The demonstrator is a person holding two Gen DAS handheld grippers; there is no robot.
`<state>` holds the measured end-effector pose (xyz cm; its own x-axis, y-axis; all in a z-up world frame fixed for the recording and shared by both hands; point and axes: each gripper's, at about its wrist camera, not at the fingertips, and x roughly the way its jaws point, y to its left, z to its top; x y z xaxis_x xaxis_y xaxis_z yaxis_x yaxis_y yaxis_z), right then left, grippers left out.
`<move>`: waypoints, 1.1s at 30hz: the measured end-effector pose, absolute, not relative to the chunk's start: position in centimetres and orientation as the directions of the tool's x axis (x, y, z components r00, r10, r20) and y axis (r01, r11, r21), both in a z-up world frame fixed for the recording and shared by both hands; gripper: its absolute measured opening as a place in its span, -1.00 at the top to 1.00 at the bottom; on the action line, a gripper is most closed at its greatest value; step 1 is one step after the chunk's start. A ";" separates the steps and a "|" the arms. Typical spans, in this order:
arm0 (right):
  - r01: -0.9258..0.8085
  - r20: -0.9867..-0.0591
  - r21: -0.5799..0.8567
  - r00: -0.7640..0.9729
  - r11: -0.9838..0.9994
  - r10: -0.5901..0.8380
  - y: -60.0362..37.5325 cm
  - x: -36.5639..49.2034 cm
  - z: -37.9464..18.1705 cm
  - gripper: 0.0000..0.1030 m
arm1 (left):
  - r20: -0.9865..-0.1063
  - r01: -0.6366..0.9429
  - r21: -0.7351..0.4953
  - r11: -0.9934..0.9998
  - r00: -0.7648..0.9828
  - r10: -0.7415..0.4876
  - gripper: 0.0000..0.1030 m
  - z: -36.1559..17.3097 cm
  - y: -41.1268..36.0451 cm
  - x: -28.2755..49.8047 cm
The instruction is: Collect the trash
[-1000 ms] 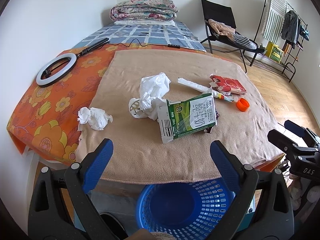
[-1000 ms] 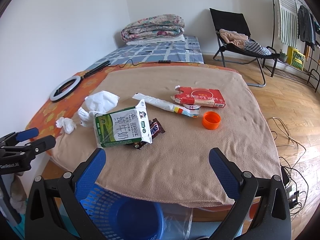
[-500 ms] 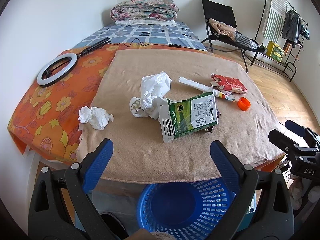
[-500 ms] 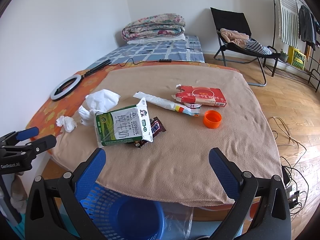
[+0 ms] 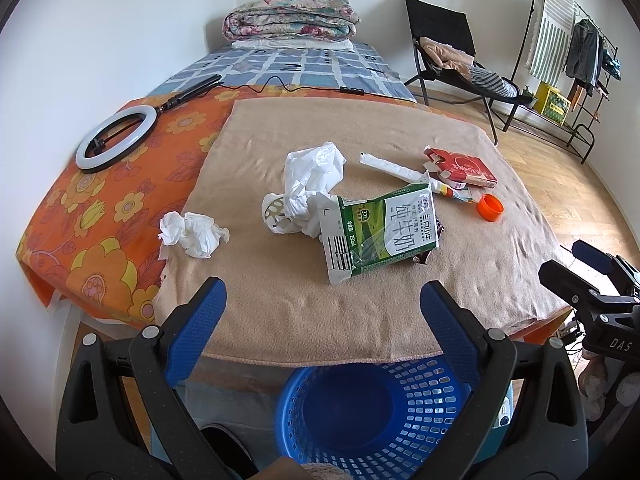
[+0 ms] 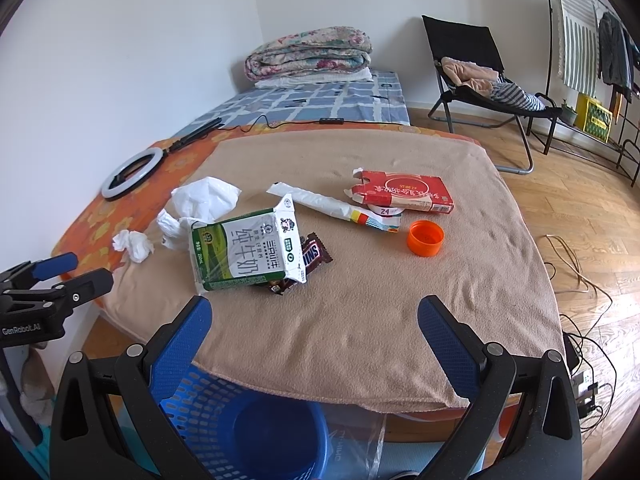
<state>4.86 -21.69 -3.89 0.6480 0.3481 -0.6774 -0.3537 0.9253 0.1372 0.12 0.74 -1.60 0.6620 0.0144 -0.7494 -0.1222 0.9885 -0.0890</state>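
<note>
Gaping left claw short of blanket edge

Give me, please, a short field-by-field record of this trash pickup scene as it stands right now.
surface: tan blanket over a bed
trash: milk carton lying on a candy wrapper; crumpled tissue; white plastic bag; red box; orange cap; paper sleeve
bin: blue basket below the near edge, nothing visible inside
left gripper: open, holding nothing
right gripper: open, holding nothing
</note>
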 end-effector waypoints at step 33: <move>-0.536 -0.654 0.118 0.591 0.836 0.472 -20.8 6.1 -4.7 -0.98 | -0.788 -0.122 0.015 0.992 0.609 0.087 -0.93 -4.5 4.4 -0.2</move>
<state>6.05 -20.79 -4.67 0.5911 0.4717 -0.6543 -0.5360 0.8359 0.1184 -0.24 4.40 -4.54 0.6090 0.0867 -0.7884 -0.1218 0.9924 0.0151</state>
